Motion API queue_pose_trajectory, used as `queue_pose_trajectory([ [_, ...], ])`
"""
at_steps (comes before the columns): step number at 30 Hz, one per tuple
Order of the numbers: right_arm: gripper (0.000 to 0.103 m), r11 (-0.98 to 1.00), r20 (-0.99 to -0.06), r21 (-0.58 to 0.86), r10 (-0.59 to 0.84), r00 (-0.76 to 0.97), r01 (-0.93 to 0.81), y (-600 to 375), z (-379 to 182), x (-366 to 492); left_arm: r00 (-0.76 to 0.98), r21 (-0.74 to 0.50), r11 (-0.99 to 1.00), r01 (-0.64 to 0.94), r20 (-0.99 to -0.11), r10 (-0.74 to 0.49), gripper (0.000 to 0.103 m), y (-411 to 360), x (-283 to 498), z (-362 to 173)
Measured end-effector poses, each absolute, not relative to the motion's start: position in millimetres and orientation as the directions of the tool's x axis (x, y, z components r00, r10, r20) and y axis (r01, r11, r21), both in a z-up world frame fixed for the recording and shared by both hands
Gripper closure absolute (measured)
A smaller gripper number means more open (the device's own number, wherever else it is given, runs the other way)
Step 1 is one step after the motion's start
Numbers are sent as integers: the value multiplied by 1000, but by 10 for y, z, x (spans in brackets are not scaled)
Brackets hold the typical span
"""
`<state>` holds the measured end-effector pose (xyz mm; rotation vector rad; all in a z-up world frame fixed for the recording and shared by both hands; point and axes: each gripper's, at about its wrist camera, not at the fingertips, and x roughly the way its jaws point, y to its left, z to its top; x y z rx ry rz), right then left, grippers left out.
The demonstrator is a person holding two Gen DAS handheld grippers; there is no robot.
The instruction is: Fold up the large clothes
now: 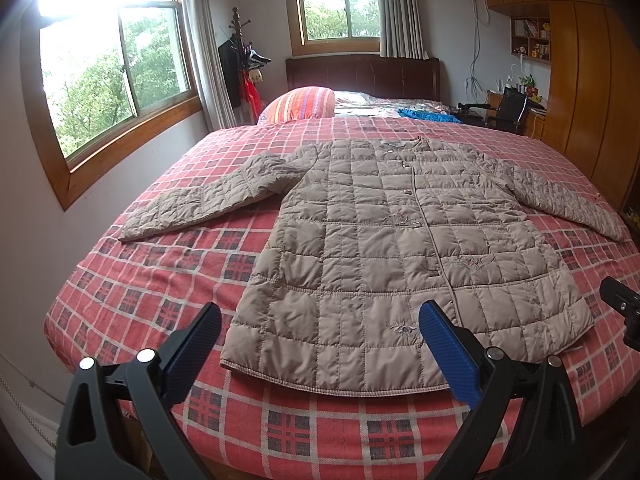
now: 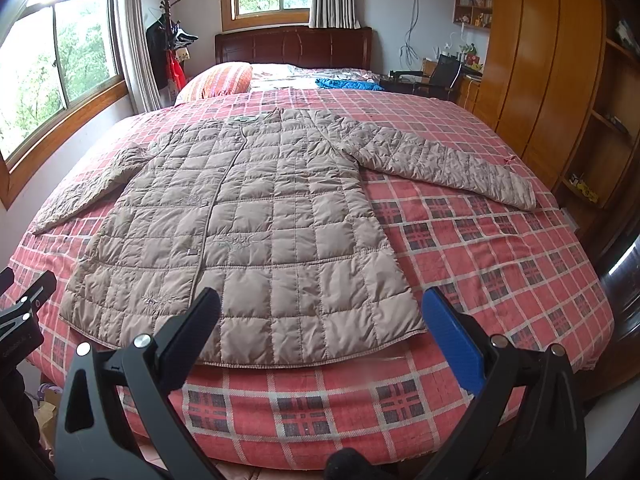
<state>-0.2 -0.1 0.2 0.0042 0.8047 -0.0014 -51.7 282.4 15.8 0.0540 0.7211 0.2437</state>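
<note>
- We see the coat (image 1: 384, 240) flat on the bed (image 1: 160, 288), just ahead of both tongs.
- Left tongs (image 1: 320, 316) and right tongs (image 2: 320, 300) gape, empty.
- Folding seems unstarted; next, we likely grasp a sleeve (image 2: 448, 164).

A quilted beige jacket (image 1: 380, 248) of slightly shiny, puffy cloth, stitched in squares, with faint embroidery. It lies on a bed (image 1: 160, 280) covered in matt woven cloth, checked red, white and grey. The left tool (image 1: 320, 332) and right tool (image 2: 322, 320) are matt black plastic with shiny metal rivets; one finger pad (image 1: 450, 356) on each is rough, textured blue.
</note>
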Motion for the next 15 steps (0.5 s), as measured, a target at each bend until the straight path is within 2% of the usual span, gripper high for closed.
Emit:
queue_pose_trajectory([
  [15, 3, 1000, -719, 1, -2, 695, 3, 32, 31, 43, 725, 132, 970, -203, -645, 240, 4, 2807, -514, 169],
])
